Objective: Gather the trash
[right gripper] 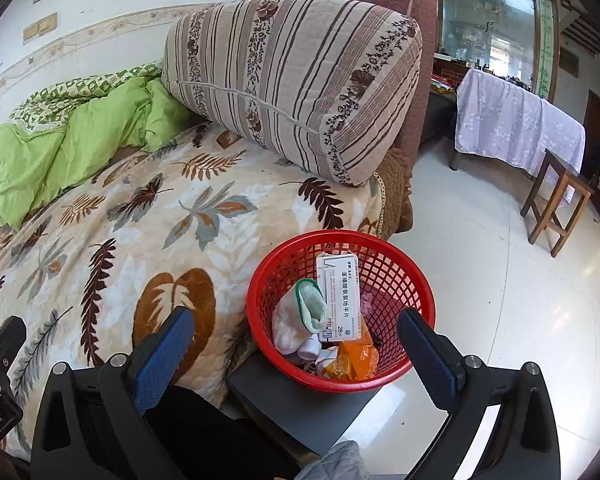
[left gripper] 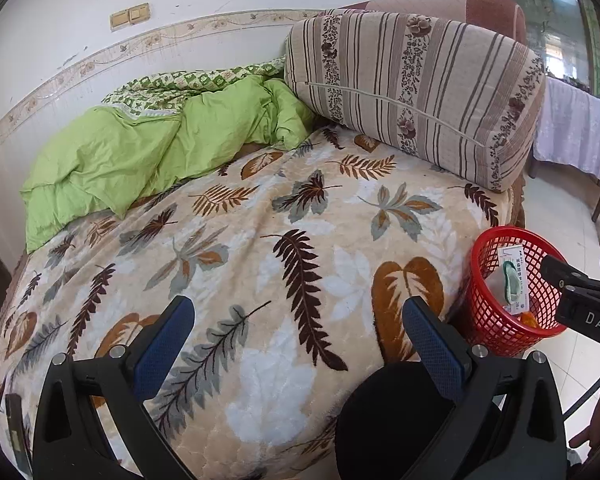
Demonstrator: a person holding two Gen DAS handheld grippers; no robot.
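A red mesh basket (right gripper: 396,280) stands on a dark stool beside the bed, also seen in the left wrist view (left gripper: 496,316). It holds trash: a white medicine box (right gripper: 340,292), a green-edged cloth (right gripper: 310,304), a crumpled white wad (right gripper: 288,332) and an orange wrapper (right gripper: 356,360). My right gripper (right gripper: 296,336) is open and empty, just in front of the basket. My left gripper (left gripper: 298,328) is open and empty over the leaf-patterned blanket (left gripper: 260,220).
A green quilt (left gripper: 140,148) lies bunched at the bed's far left. A striped cushion (left gripper: 416,92) leans on the headboard. On the tiled floor (right gripper: 500,280) to the right stand a wooden stool (right gripper: 556,200) and a cloth-covered table (right gripper: 516,120).
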